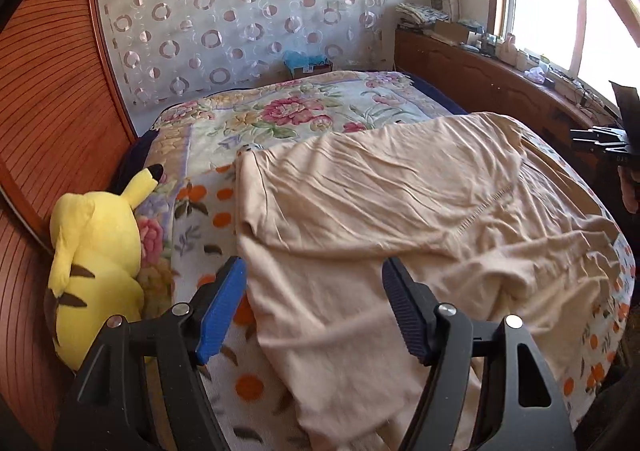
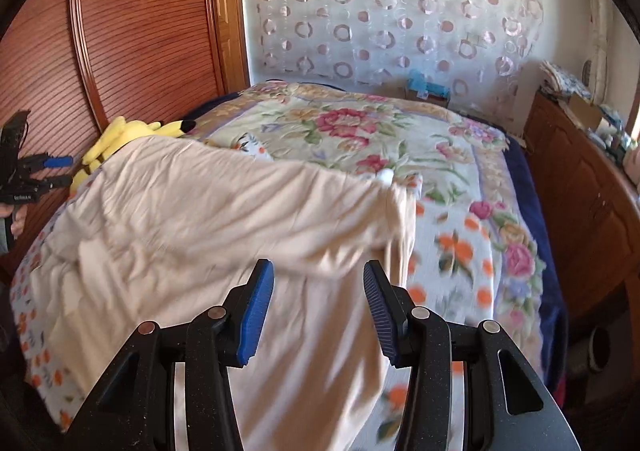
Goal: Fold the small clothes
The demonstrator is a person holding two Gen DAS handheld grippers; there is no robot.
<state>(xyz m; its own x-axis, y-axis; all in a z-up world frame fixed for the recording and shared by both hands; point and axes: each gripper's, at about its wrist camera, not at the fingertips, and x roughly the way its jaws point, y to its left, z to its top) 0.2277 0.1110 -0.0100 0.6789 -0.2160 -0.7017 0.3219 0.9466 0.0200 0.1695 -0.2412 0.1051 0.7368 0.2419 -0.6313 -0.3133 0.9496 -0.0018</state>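
A beige garment (image 1: 380,211) lies spread out and wrinkled across the near half of the bed; in the right wrist view the same garment (image 2: 192,211) hangs over the front edge. My left gripper (image 1: 314,265) hovers open over its near left edge, with nothing between the blue pads. My right gripper (image 2: 317,267) stands open above the garment's near right part, and its pads do not press on the cloth. At the far left of the right wrist view, the left gripper (image 2: 64,171) appears, held by a hand.
A floral blanket (image 1: 280,111) covers the bed. A yellow plush toy (image 1: 96,251) lies at the bed's left edge against a wooden panel (image 1: 48,91). A wooden cabinet (image 1: 480,71) with clutter runs along the right, under a bright window. A patterned curtain (image 2: 380,11) hangs behind.
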